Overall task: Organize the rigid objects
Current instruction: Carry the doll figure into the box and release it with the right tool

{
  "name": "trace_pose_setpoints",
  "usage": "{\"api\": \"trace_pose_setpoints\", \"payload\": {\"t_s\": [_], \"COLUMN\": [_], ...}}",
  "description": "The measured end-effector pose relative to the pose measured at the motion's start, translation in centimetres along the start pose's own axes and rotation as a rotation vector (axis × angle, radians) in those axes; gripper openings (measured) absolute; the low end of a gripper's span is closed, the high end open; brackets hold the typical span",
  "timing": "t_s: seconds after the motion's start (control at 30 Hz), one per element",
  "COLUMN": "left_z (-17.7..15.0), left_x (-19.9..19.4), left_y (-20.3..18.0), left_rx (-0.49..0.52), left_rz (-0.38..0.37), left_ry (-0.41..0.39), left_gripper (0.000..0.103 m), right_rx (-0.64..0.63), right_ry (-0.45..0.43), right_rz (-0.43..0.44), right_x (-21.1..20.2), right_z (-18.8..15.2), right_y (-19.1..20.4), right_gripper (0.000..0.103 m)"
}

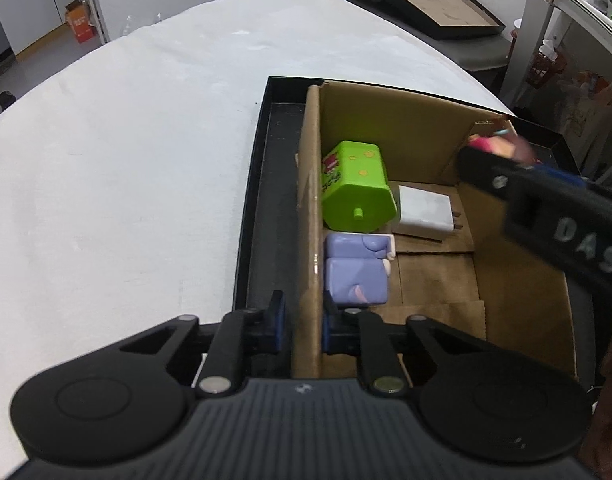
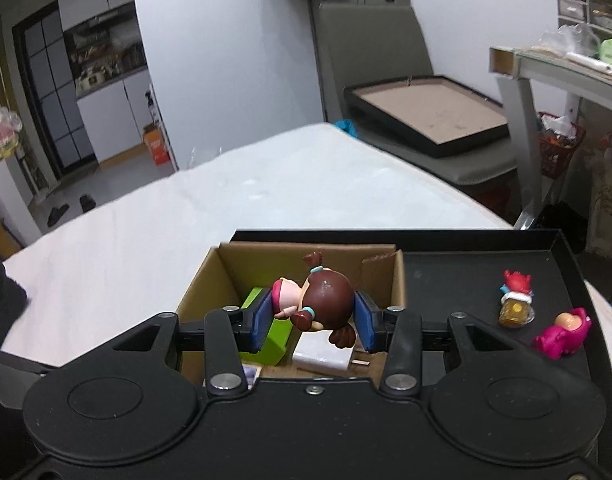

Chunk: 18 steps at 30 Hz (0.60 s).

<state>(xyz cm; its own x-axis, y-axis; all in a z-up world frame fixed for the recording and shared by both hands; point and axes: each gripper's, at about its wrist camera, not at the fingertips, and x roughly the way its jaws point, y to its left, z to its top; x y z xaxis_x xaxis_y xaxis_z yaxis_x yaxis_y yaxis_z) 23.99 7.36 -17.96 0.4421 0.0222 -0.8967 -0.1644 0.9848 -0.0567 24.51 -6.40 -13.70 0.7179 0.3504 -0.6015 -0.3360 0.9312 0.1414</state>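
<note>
A cardboard box stands in a black tray. In it lie a green toy, a white charger and a purple figure. My left gripper is shut on the box's left wall. My right gripper is shut on a brown-haired doll figure and holds it above the box; it shows blurred in the left wrist view. The green toy and charger lie below it.
A red-haired figure and a magenta figure lie on the black tray right of the box. The tray sits on a white-covered table. A chair with a framed board stands behind.
</note>
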Motion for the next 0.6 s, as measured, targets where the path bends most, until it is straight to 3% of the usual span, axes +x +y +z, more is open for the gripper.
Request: {"api": "trace_pose_setpoints", "payload": {"t_s": [0.23,0.3,0.6], "left_z": [0.2,0.2,0.3], "left_x": [-0.1,-0.1,-1.2], "left_y": [0.0,0.0,-0.8], "left_rx": [0.009,0.009,0.008], "left_rz": [-0.016,-0.016,0.023], "left_ry": [0.012,0.012,-0.004], "left_gripper": [0.011,0.011,0.012], "right_rx": [-0.025,-0.024,0.003], "right_ry": [0.045,0.040,0.013], "right_rz": [0.009,0.015,0.020], "right_x": [1.0,0.8,-0.7], "right_z": [0.1,0.1,0.2], "right_y": [1.0,1.1,0.1], "right_gripper": [0.047,0.052,0.058]}}
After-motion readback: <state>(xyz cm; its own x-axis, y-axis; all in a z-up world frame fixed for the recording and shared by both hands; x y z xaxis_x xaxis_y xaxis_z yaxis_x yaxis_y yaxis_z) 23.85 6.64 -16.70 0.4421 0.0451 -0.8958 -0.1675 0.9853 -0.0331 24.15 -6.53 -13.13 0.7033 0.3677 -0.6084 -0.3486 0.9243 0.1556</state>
